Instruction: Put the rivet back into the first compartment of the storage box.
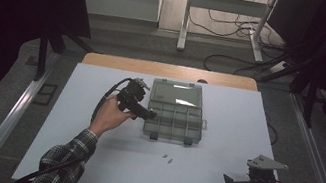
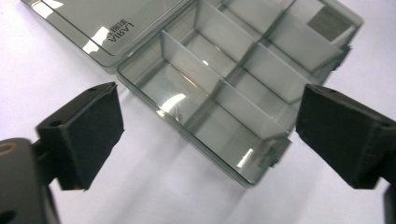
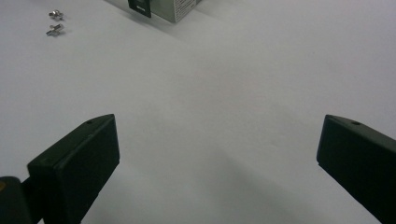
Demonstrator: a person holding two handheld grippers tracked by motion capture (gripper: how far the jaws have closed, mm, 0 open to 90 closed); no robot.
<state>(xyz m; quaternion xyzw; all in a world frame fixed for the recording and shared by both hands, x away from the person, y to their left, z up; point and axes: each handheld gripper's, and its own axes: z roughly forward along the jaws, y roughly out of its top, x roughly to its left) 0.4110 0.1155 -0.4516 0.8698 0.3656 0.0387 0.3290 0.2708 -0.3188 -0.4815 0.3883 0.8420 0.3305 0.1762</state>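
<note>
A clear plastic compartment box (image 1: 175,116) lies open in the middle of the white table (image 1: 103,162), its lid (image 1: 176,93) folded back flat on the far side. My left gripper (image 1: 150,116) hovers at the box's left edge and points into it. In the left gripper view the empty compartments (image 2: 224,88) lie below the open left gripper (image 2: 210,128), with nothing between the jaws. Two small metal parts (image 1: 167,158) rest on the table in front of the box. My right gripper (image 1: 229,181) stands open near the front right edge, over bare table (image 3: 215,163).
The small metal parts (image 3: 55,23) lie far to the left in the right gripper view, next to a corner of the box (image 3: 163,9). A wooden strip (image 1: 169,70) borders the table's far edge. Metal rails (image 1: 8,120) run along both sides.
</note>
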